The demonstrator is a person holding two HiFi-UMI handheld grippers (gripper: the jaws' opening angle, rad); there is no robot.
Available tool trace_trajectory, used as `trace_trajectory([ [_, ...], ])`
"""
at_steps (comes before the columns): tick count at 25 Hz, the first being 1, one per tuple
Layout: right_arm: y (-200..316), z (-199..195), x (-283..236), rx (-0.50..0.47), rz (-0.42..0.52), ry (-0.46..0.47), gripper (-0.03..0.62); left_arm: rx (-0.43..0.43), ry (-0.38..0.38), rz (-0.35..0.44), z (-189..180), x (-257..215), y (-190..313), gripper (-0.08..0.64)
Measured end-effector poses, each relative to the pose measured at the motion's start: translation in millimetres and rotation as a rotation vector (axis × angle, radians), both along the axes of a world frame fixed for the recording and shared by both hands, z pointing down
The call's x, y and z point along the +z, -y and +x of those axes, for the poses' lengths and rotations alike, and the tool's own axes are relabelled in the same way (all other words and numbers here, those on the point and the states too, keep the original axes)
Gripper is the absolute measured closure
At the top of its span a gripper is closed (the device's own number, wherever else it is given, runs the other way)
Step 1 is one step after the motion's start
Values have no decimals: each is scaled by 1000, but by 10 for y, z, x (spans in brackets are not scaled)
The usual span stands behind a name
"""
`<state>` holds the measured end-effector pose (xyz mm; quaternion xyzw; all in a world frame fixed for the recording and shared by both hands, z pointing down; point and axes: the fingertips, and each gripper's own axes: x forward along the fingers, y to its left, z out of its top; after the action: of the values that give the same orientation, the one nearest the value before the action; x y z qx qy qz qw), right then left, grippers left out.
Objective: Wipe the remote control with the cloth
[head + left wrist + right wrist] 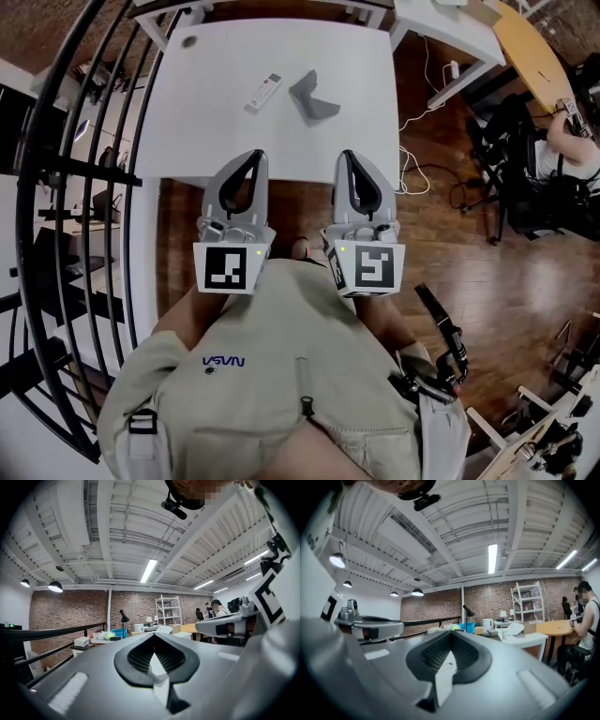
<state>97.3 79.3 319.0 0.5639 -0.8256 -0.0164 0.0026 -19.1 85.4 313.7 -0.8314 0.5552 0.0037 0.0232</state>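
A white remote control (263,92) lies on the white table (197,131), towards its far middle. A grey cloth (313,97) sits crumpled just right of it. My left gripper (255,156) is shut and empty, its tip over the table's near edge, well short of the remote. My right gripper (346,156) is shut and empty too, beside the left one, short of the cloth. Both point level at the table. In the left gripper view the left gripper (153,637) shows closed jaws against the room; in the right gripper view the right gripper (451,634) looks the same.
A black railing (66,187) curves along the left. Wooden floor (469,272) lies under me and to the right. Cables (422,103) trail off the table's right edge. A person (572,150) sits at a desk at the far right, near a round wooden table (530,47).
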Motion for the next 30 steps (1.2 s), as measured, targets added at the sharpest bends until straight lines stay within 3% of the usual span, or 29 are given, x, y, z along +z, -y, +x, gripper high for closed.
trace_trajectory([
  [16,-372,-187,102,56,-20,-32,591,23,31,-12,-294,119,-351,555],
  [30,-401,-325,110,68,-23,-38,591,43,20,-20,-402,135,-353,555],
])
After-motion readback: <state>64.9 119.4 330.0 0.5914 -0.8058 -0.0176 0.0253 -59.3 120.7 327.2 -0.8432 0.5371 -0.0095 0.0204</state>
